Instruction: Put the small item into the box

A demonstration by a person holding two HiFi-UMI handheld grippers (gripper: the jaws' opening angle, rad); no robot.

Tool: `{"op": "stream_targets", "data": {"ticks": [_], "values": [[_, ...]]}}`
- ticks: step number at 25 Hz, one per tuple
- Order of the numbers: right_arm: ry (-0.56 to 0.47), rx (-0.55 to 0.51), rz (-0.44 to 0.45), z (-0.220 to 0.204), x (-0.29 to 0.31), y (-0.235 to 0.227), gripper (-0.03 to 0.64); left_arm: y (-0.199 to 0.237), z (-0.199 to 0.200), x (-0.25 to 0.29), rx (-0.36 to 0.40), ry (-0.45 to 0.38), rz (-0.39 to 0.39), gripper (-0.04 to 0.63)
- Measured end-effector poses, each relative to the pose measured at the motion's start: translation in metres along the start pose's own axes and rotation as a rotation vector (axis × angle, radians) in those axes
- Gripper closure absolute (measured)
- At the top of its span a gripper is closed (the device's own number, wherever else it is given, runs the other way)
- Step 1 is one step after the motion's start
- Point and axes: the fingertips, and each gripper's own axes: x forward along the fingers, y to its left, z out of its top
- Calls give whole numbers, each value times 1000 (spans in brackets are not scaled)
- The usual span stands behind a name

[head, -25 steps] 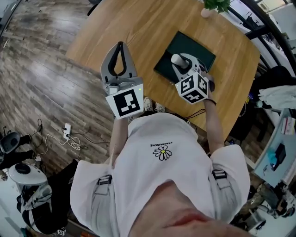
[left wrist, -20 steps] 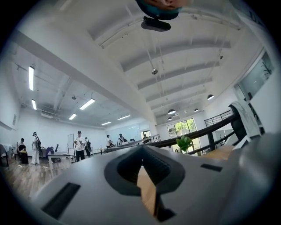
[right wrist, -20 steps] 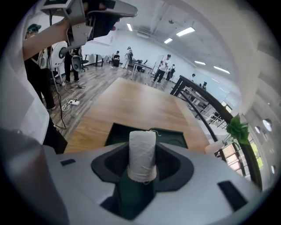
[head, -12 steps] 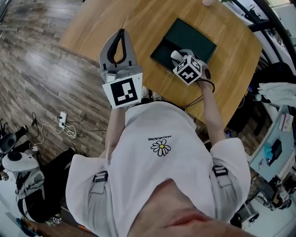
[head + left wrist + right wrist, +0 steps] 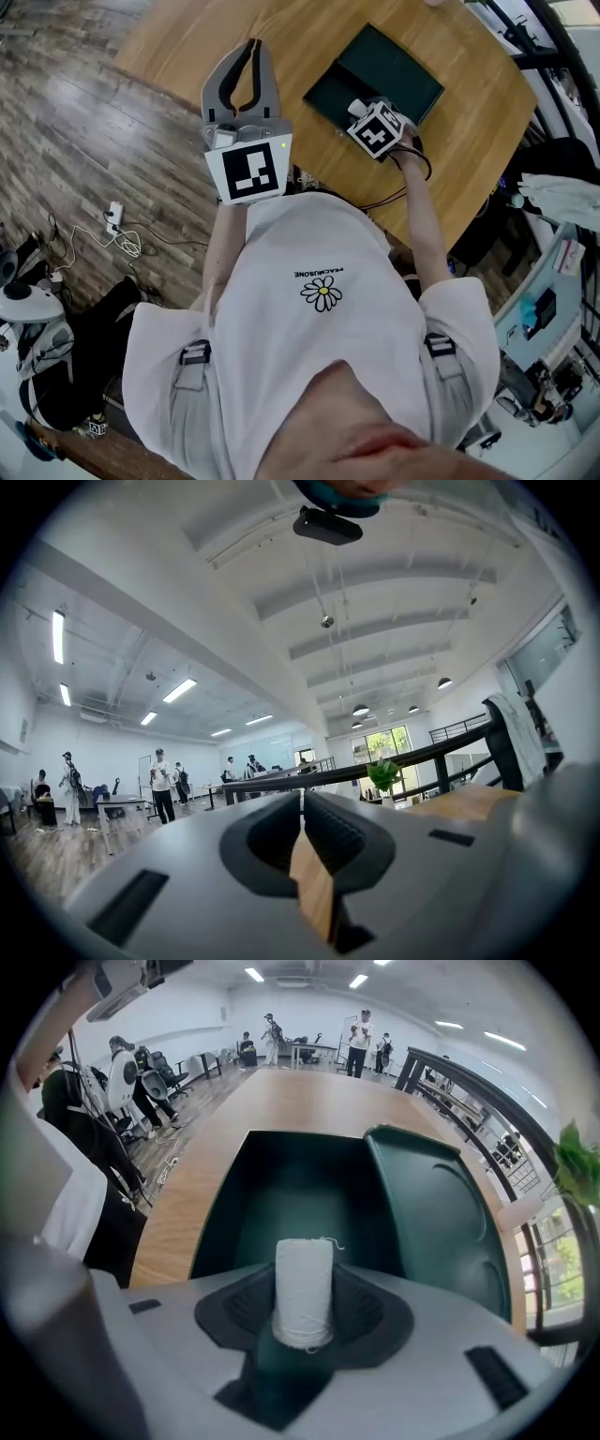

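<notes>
- The right hand-held gripper (image 5: 304, 1321) grips an upright white thread spool (image 5: 303, 1274).
- It has moved forward and now hangs over the open dark green box (image 5: 223, 1199) on the bench (image 5: 281, 1101), so letting go looks next.
- The left hand-held gripper (image 5: 302, 832) is closed and empty.

Box (image 5: 389, 67): near edge covered by right gripper (image 5: 361, 107). Thread spool (image 5: 303, 1288): lower end hidden within jaws. Background people (image 5: 358, 1042): too small to detail.

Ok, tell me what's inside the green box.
The box shows a bare dark floor with nothing lying on it. Its near end is hidden behind the right gripper and the white thread spool clamped in it, so that part cannot be checked.
</notes>
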Motion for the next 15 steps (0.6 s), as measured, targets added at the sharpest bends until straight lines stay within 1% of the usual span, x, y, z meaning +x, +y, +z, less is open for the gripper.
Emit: {"op": "stream_targets", "data": {"ticks": [4, 9, 15], "values": [[13, -7, -9, -7, 7, -1, 436, 0, -1, 0, 3, 12, -7, 578], [-10, 9, 15, -2, 5, 1, 434, 0, -3, 0, 7, 16, -15, 578], [-45, 12, 12, -6, 7, -4, 431, -1, 1, 1, 16, 13, -27, 578]]}}
